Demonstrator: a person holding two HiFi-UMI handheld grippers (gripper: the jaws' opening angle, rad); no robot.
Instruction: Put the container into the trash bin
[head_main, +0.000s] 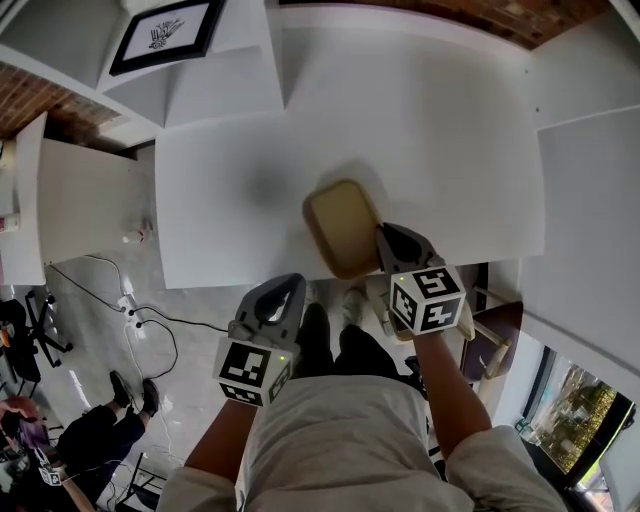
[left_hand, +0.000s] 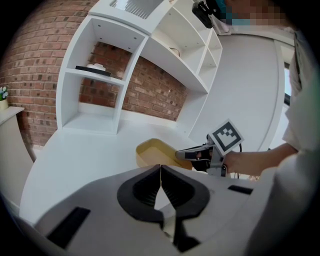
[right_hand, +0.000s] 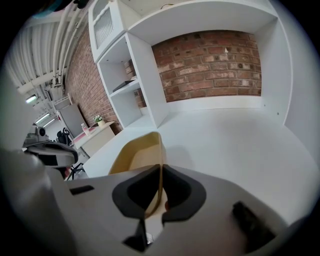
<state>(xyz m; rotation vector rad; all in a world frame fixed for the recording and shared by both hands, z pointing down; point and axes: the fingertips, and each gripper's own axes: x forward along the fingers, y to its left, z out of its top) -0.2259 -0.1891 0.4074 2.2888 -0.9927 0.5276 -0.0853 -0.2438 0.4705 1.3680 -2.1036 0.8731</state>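
Head view, container (head_main: 343, 225): a tan, shallow, rounded-rectangle tray at the near edge of the white worktop (head_main: 430, 120), straight ahead of the right tool (head_main: 384, 236) and touching its tips.
Right tool view, grip: the jaws are closed on the thin side wall of the container (right_hand: 136, 152), with its hollow lying left of the jaws.
Contact with worktop: I cannot tell whether the container rests flat or is lifted.
Left tool (head_main: 288, 292): held just off the worktop's near edge, left of the right tool and apart from the container.
Left tool view, jaws: the tips of the left tool (left_hand: 160, 168) meet with nothing between them; the container (left_hand: 152, 151) and the right tool (left_hand: 189, 153) lie ahead and to its right.
Beyond both tools: white shelving (left_hand: 107, 75) against a brick wall (right_hand: 210, 62).
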